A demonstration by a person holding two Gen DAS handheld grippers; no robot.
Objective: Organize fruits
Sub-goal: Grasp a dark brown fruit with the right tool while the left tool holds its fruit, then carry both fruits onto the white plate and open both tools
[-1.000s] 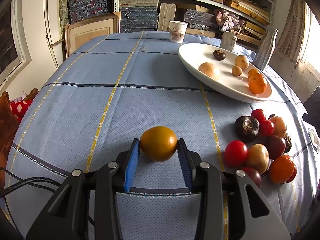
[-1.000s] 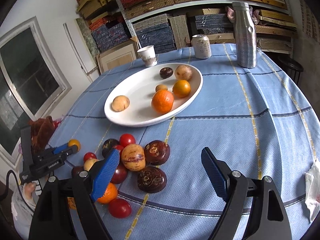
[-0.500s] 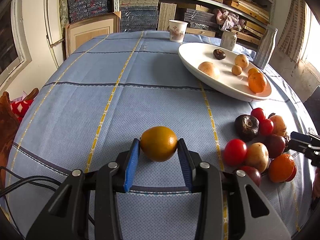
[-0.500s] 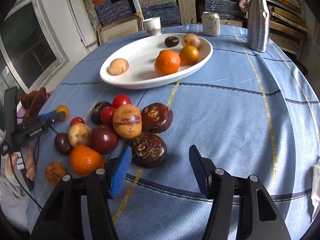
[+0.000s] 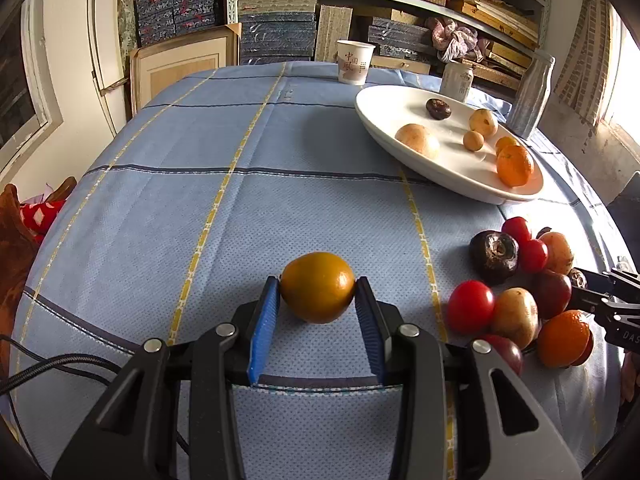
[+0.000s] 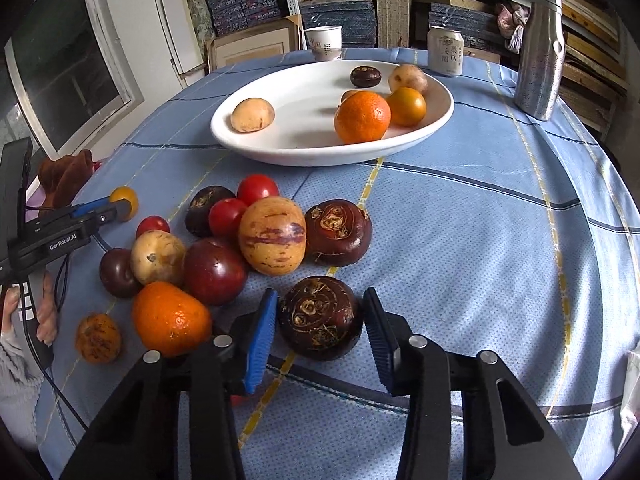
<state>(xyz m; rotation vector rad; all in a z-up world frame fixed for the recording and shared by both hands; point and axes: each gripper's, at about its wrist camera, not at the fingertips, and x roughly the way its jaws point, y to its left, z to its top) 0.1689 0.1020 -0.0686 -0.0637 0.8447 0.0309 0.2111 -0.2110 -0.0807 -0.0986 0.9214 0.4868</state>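
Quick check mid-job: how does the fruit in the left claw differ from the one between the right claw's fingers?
The yellow-orange fruit in the left claw is smooth and plain; the dark brown fruit at the right claw is rough, with pale scars and rootlets. The yellow-orange fruit sits apart from the fruit pile; the dark brown fruit lies at its edge. The right claw's jaws have just been closing. Both fruits are round and sit between blue pads.

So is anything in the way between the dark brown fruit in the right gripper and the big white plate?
Yes. Another dark brown fruit and a striped yellow fruit lie between the gripped fruit and the plate.
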